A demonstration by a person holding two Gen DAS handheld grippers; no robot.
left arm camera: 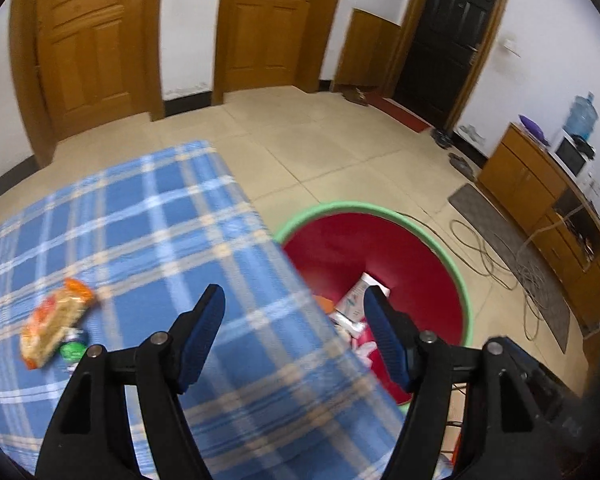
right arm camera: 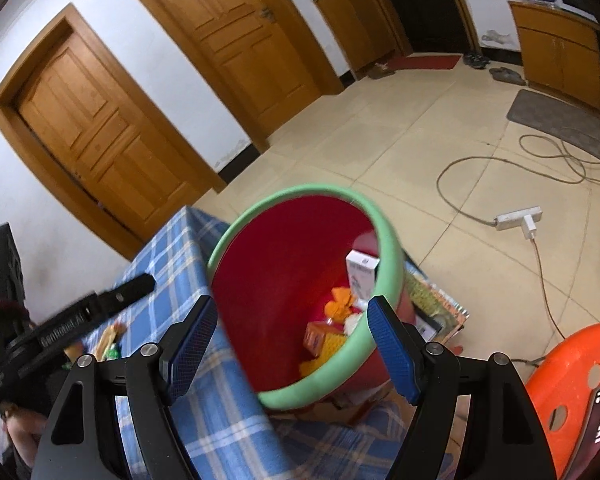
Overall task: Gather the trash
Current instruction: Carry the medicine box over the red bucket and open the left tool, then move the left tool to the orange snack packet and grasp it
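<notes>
The left wrist view is looking down over the table (left arm camera: 148, 240) toward the bin (left arm camera: 452, 268); the right is hovering nearer, sharing bin (right arm camera: 388, 256) and table (right arm camera: 172, 264).

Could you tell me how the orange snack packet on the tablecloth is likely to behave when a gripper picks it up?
The packet looks like thin film wrap, so probably light and crinkly. It may flex or slip between the open left gripper's pads.

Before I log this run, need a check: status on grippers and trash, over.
Left gripper open, empty, over table edge. Right gripper open, empty, over bin. Snack packet on tablecloth; box and wrappers in bin. Nothing in the way.
</notes>
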